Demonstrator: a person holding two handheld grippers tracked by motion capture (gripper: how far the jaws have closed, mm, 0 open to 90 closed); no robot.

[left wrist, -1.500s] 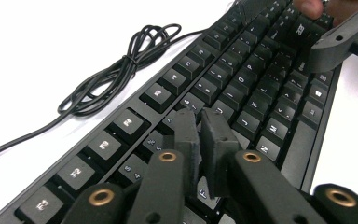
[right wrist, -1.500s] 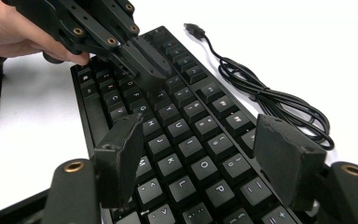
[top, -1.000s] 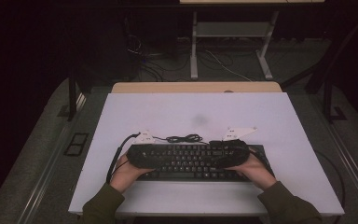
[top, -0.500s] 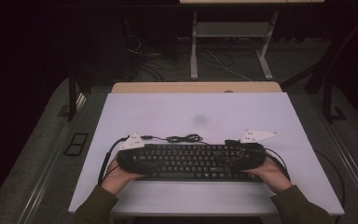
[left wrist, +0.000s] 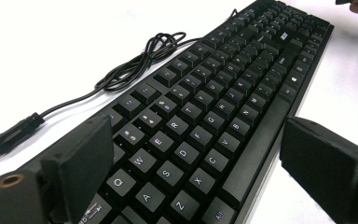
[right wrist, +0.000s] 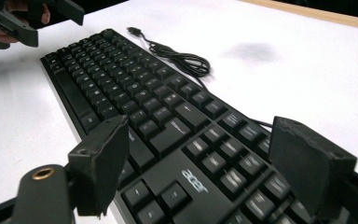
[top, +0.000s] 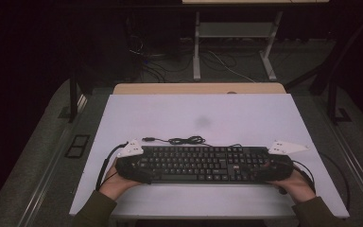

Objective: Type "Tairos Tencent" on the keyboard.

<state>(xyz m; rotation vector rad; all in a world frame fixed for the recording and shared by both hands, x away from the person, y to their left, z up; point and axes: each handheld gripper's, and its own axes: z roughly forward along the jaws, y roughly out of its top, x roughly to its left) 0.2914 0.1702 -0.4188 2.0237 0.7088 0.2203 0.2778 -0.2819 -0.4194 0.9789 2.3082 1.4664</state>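
Observation:
A black keyboard (top: 203,163) lies lengthwise near the front edge of the white table (top: 246,113). Its black cable (top: 184,140) is coiled just behind it, with the USB plug (left wrist: 9,135) loose on the table. My left gripper (top: 134,169) is at the keyboard's left end and my right gripper (top: 270,169) at its right end. In the left gripper view the keyboard (left wrist: 205,107) runs between the wide-apart jaws of my left gripper (left wrist: 196,140). In the right gripper view my right gripper (right wrist: 200,135) straddles the keyboard (right wrist: 158,116) the same way, jaws apart. Both are open.
A faint dark smudge (top: 202,122) marks the table's middle. A wooden desk edge (top: 198,88) borders the far side, with metal legs and cables on the floor beyond. The other gripper (right wrist: 23,18) shows at the far end in the right gripper view.
Both hands have slid outward along the keyboard, from near its middle to its two ends. The keyboard now sits slightly closer to the front edge.

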